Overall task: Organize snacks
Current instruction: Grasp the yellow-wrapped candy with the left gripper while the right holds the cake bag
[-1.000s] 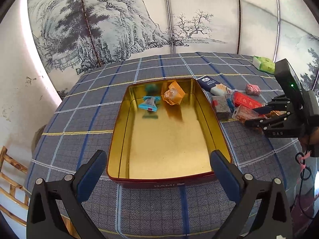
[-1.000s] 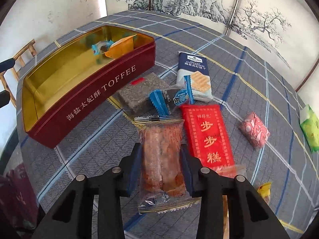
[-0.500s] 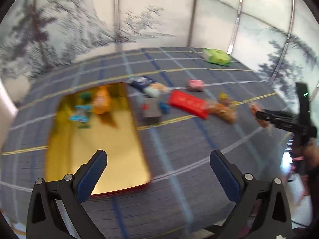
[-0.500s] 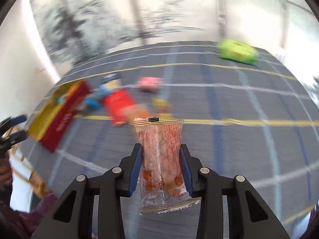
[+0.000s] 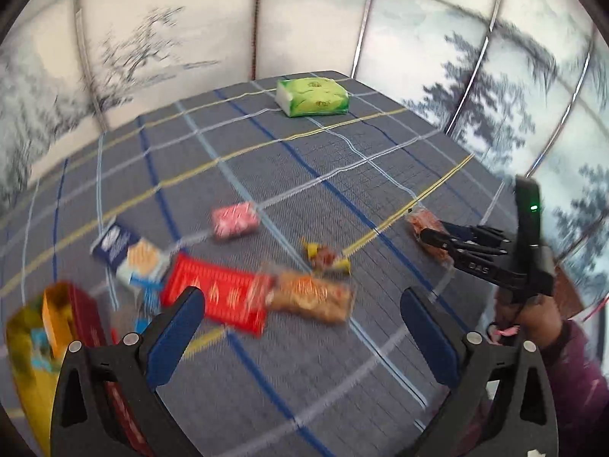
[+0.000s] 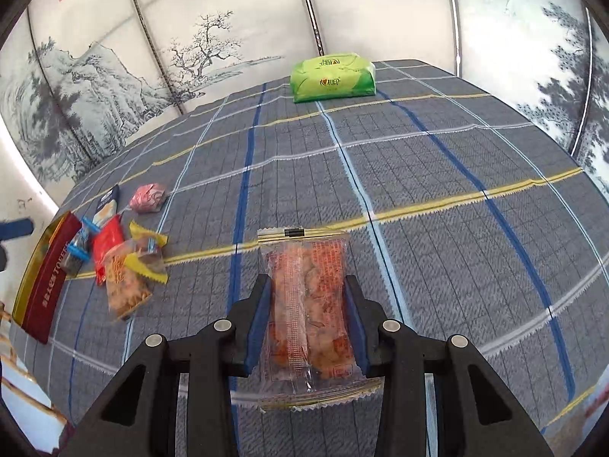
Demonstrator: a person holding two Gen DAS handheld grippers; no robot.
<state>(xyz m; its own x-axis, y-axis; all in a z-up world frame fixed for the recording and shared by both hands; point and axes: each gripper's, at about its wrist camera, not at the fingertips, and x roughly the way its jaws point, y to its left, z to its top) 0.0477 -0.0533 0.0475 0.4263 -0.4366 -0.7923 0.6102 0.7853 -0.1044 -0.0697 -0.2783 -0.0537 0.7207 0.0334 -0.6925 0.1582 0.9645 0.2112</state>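
Right gripper (image 6: 306, 327) is clamping a clear-wrapped reddish snack packet (image 6: 308, 304), carrying it above the mid-front of the blue plaid-clothed table (image 6: 418, 190). Left gripper (image 5: 300, 327) is hanging with jaws apart, empty. Step looks like transport; next move probably needs swinging left to the red-and-gold toffee tin (image 6: 49, 278) at the table's left edge, beside the loose snack pile (image 6: 121, 255).

The right gripper (image 6: 306, 323) sits at lower centre of its own view, its blue pads (image 6: 259, 316) clamped on a clear snack packet (image 6: 308, 304). The left gripper (image 5: 300, 327) has its jaws spread wide, empty. A hand (image 5: 533, 316) in a purple sleeve (image 5: 578, 361) shows at right.
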